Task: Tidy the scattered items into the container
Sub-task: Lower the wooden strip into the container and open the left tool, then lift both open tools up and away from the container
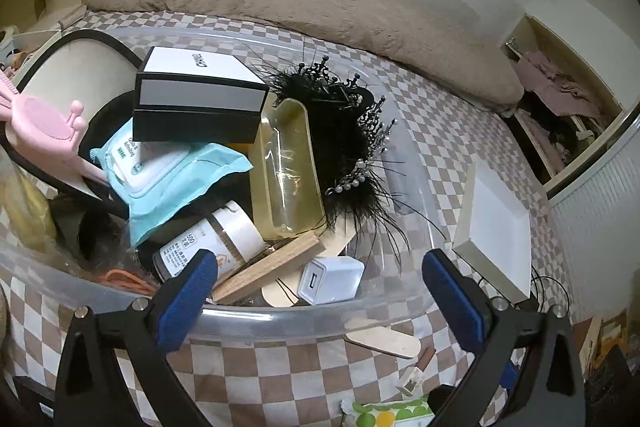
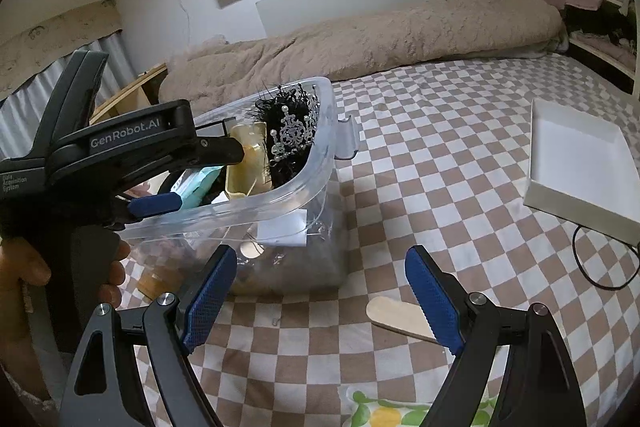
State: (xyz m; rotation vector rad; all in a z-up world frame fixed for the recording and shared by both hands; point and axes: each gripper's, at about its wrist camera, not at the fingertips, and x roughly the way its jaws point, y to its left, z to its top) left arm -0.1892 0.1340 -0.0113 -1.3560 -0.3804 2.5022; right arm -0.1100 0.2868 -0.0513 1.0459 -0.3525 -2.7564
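1. Right claw [image 2: 320, 295] is spread wide and pinches nothing.
2. Left claw [image 1: 316, 291] is spread wide too, above the clear plastic bin's [image 1: 280, 319] near rim.
3. Wooden stick [image 2: 400, 315] lies on the checkered bed [image 2: 440, 167], at five o'clock from the bin.
4. White tray [image 2: 580, 163] sits at three o'clock.

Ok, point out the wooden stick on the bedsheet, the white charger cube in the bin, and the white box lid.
wooden stick [image 2: 394, 313]: right wrist view, its flat rounded end.
white charger cube [image 1: 330, 279]: left wrist view, the face with the USB port.
white box lid [image 2: 580, 167]: right wrist view, its inner floor.
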